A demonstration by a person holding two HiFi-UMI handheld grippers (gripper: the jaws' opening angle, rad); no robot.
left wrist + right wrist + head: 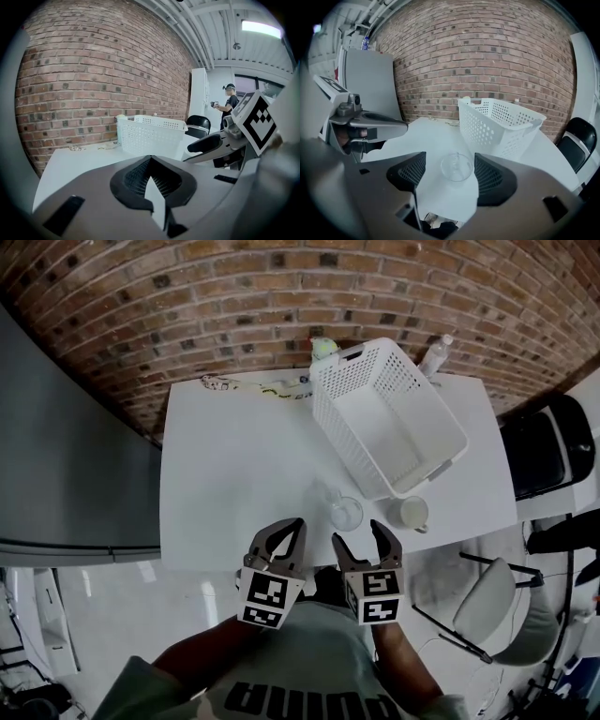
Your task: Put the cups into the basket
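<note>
- My shirt front [309, 688] is nearest, at the near edge of the head view. Both forearms reach from it to the two marker cubes.
- My left gripper [299, 522] hangs over the near edge of the white table [234, 474]. Its fingers [133, 174] are pressed together at the tips. Nothing is between them and they touch nothing.
- My right gripper [357, 532] is just beside the left one, on its right. Its fingers [490, 177] are spread wide.
- The clear glass cup [345, 513] stands upright on the table just beyond the right fingertips. In the right gripper view it lines up with the gap between the fingers. Neither pad touches it.
- The white mug [409, 513] stands just right of the glass cup, near the table's near edge. No gripper touches it.
- The white perforated basket [330, 413] sits at the far right of the table, set at an angle. Its near end is just beside the mug. Both cups are outside it.
- A clear bottle [436, 354] stands at the basket's far right corner.
- A small pale green object [323, 348] is at the basket's far left corner. I cannot tell what it is.
- A brick wall [234, 296] rises beyond the table.
</note>
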